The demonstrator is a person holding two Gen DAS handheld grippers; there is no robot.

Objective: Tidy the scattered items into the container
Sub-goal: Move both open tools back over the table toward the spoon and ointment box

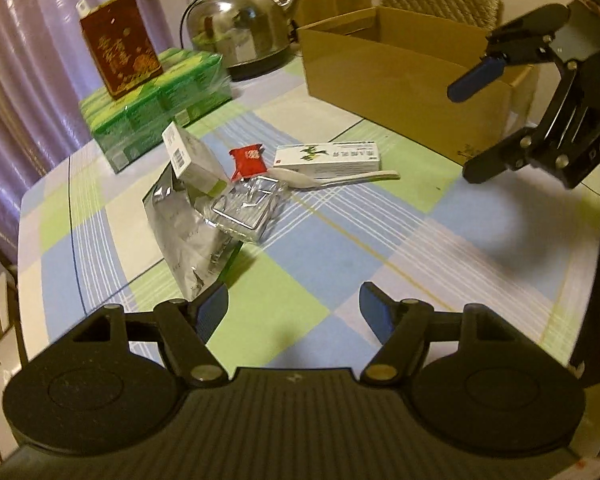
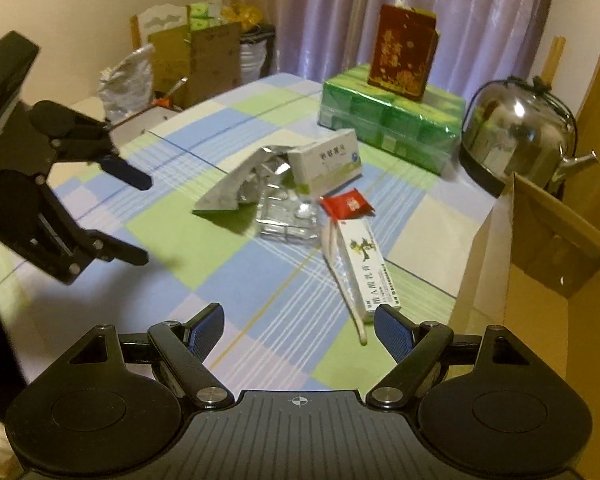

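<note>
A pile of loose items lies mid-table: a silver foil pouch [image 1: 188,232] [image 2: 236,188], a white medicine box [image 1: 192,160] [image 2: 328,160] leaning on it, a red sachet [image 1: 249,162] [image 2: 348,205], a clear plastic tray [image 1: 248,208] [image 2: 288,220], a long white ointment box [image 1: 327,157] [image 2: 364,268] and a white spoon [image 1: 340,178] [image 2: 358,320]. The open cardboard box [image 1: 380,80] [image 2: 540,320] stands to the right of them. My left gripper [image 1: 294,308] [image 2: 140,216] hovers open just short of the pouch. My right gripper [image 2: 300,320] [image 1: 470,128] is open near the spoon's handle, beside the cardboard box.
A steel kettle [image 1: 244,28] [image 2: 516,132] and a wrapped green tissue pack [image 1: 152,112] [image 2: 388,116] with a red carton [image 1: 118,50] [image 2: 404,52] on top stand at the table's far side. Boxes and bags [image 2: 196,60] crowd the floor past the table. The checked cloth [image 1: 340,260] is bare nearest me.
</note>
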